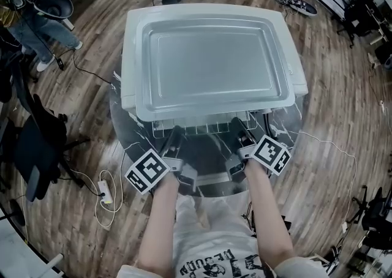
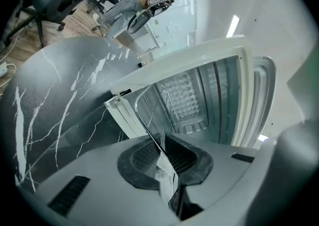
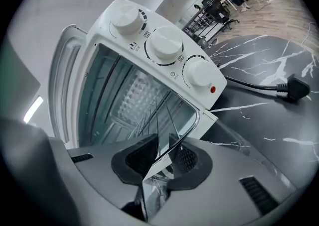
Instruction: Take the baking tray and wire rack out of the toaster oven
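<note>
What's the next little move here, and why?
Probably draw the wire rack straight back toward the person, level. The left gripper and right gripper are clamped on its front edge, it sits partly out of the toaster oven, and the baking tray already lies on top.

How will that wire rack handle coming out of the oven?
The wire rack is probably stiff and light: thin metal rods, open grid. Likely slippery: shiny wire pinched by left gripper and right gripper. Could tilt if one lags.
</note>
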Motion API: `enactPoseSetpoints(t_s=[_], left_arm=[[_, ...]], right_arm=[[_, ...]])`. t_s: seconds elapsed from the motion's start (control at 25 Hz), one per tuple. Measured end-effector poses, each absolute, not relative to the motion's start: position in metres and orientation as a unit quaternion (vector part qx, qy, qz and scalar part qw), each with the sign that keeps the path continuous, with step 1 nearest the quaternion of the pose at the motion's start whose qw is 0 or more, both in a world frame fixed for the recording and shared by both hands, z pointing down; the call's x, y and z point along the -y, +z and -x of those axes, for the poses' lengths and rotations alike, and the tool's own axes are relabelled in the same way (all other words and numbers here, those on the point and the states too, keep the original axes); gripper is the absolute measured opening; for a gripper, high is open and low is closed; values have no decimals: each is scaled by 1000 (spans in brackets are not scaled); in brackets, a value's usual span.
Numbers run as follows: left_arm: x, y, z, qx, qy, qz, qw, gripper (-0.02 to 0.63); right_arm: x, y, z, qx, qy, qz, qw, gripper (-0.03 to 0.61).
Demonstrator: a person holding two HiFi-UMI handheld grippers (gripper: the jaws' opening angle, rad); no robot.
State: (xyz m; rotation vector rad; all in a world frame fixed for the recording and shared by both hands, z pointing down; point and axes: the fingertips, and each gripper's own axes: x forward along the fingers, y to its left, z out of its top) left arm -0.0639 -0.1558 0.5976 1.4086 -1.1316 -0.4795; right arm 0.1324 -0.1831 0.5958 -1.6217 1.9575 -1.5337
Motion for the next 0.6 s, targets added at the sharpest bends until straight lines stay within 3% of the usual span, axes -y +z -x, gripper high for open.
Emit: enactPoseSetpoints(t_s=[0.6], left_arm=[[127, 590, 60, 466, -206, -621, 596, 28]], right_arm=[[153, 587, -137, -645, -508, 557, 122, 43]])
